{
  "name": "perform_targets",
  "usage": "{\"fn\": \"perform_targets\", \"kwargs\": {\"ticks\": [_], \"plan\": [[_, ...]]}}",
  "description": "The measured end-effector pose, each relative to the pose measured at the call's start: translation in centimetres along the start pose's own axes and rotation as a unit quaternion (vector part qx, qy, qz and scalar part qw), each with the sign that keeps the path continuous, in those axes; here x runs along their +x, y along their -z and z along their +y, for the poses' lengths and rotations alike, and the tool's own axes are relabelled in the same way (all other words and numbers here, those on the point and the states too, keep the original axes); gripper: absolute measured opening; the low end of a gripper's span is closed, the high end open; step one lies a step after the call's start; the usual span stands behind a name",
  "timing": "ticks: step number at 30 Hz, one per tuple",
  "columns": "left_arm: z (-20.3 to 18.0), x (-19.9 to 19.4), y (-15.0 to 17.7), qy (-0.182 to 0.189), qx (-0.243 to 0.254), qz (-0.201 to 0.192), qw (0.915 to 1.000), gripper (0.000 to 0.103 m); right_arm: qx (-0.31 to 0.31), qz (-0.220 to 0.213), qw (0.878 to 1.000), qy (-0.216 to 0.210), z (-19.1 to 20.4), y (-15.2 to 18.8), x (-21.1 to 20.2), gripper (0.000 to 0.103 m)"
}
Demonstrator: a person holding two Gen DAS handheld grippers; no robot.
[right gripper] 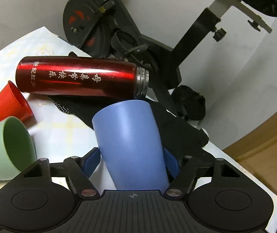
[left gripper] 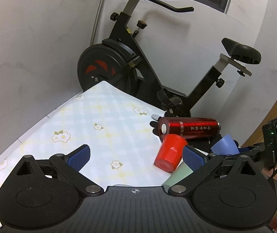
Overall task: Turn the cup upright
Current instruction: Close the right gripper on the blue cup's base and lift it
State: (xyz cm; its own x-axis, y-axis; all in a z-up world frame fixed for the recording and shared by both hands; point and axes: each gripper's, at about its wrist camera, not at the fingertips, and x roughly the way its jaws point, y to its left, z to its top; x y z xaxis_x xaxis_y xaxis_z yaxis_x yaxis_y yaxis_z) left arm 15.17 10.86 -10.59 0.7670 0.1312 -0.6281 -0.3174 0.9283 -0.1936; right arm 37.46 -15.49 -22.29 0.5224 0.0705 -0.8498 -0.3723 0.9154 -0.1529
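My right gripper [right gripper: 132, 160] is shut on a blue cup [right gripper: 130, 141], which tilts with one end pointing away from the camera; the cup also shows in the left wrist view [left gripper: 224, 145]. A red cup [left gripper: 170, 153] lies on its side on the table, also in the right wrist view [right gripper: 7, 104]. A green cup [right gripper: 8, 147] lies on its side at the left, mouth facing the camera. My left gripper [left gripper: 136, 157] is open and empty over the flowered tablecloth [left gripper: 92, 124], its right finger close to the red cup.
A red metal flask [right gripper: 80, 77] lies on its side behind the cups, partly on a black cloth [right gripper: 177, 128]. An exercise bike [left gripper: 138, 64] stands just beyond the table's far edge against white walls. The table's right edge lies close to the blue cup.
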Motion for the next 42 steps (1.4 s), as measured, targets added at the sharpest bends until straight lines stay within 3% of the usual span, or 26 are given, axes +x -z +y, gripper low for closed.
{"fn": "perform_targets", "kwargs": {"ticks": [4, 13, 17, 22, 27, 33, 42], "plan": [[0.3, -0.8, 0.0, 0.006, -0.008, -0.004, 0.9999, 0.102, 0.017, -0.007, 1.000, -0.019, -0.1, 0.1, -1.4, 0.063], [0.0, -4.4, 0.3, 0.025, 0.016, -0.020, 0.9993, 0.102, 0.072, -0.040, 0.995, -0.048, 0.8, 1.4, -9.2, 0.062], [0.2, -5.7, 0.8, 0.035, 0.023, -0.017, 0.9990, 0.102, 0.114, -0.051, 0.990, -0.070, 1.7, 3.5, -13.2, 0.062], [0.4, -6.9, 1.9, 0.039, 0.041, -0.012, 0.9983, 0.102, 0.171, -0.033, 0.981, -0.088, 3.5, 7.8, -16.1, 0.062], [0.7, -7.3, 3.0, 0.040, 0.047, -0.003, 0.9981, 0.102, 0.237, -0.007, 0.966, -0.099, 5.8, 13.2, -17.3, 0.063], [0.9, -7.3, 4.0, 0.039, 0.061, 0.010, 0.9973, 0.102, 0.330, 0.009, 0.936, -0.120, 8.0, 18.2, -16.6, 0.063], [1.1, -7.3, 4.8, 0.037, 0.066, 0.017, 0.9970, 0.102, 0.412, 0.021, 0.900, -0.137, 9.6, 19.8, -14.6, 0.063]]}}
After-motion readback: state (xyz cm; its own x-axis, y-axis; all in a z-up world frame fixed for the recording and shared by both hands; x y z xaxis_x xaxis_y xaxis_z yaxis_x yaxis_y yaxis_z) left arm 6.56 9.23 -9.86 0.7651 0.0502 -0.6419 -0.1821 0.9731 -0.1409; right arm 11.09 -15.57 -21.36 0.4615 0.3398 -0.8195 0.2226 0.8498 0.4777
